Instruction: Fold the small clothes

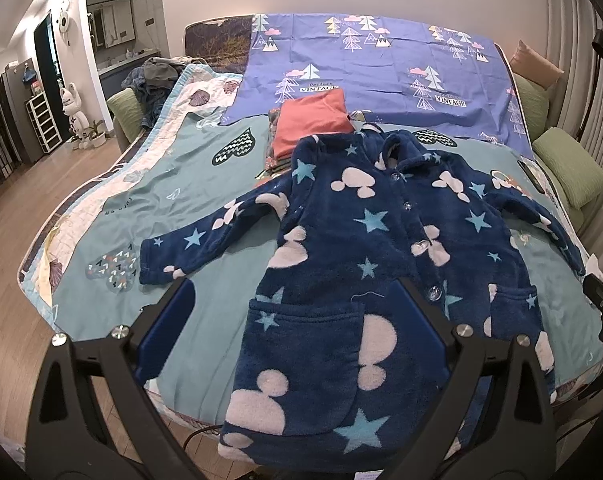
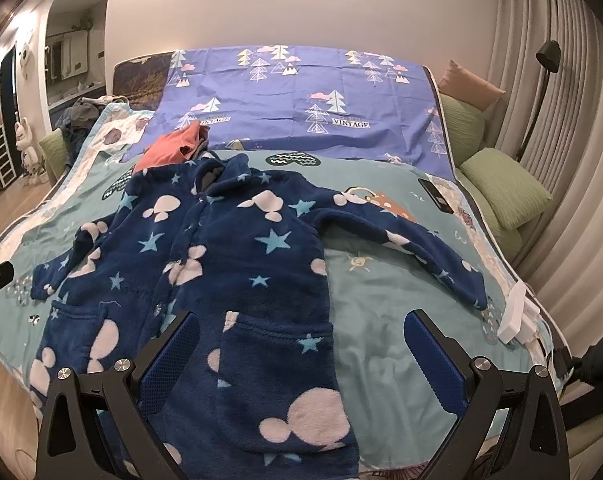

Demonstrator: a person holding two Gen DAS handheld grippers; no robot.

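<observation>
A small navy fleece jacket (image 1: 353,248) with white mouse heads and light blue stars lies spread flat, front up and buttoned, on the teal bedspread (image 1: 189,208); both sleeves stretch out sideways. It also shows in the right wrist view (image 2: 229,248). My left gripper (image 1: 293,300) is open and empty, hovering above the jacket's lower left pocket. My right gripper (image 2: 301,336) is open and empty, above the jacket's lower right pocket and the hem's right edge. Behind the collar lies a stack of folded clothes topped by a coral piece (image 1: 313,124), also in the right wrist view (image 2: 173,148).
A purple tree-print sheet (image 1: 381,60) covers the bed's far half. Green pillows (image 2: 505,188) lie at the right edge, a white object (image 2: 515,316) at the near right edge, and a dark remote (image 2: 435,196). A heap of clothes (image 1: 157,76) sits far left. Wooden floor lies left.
</observation>
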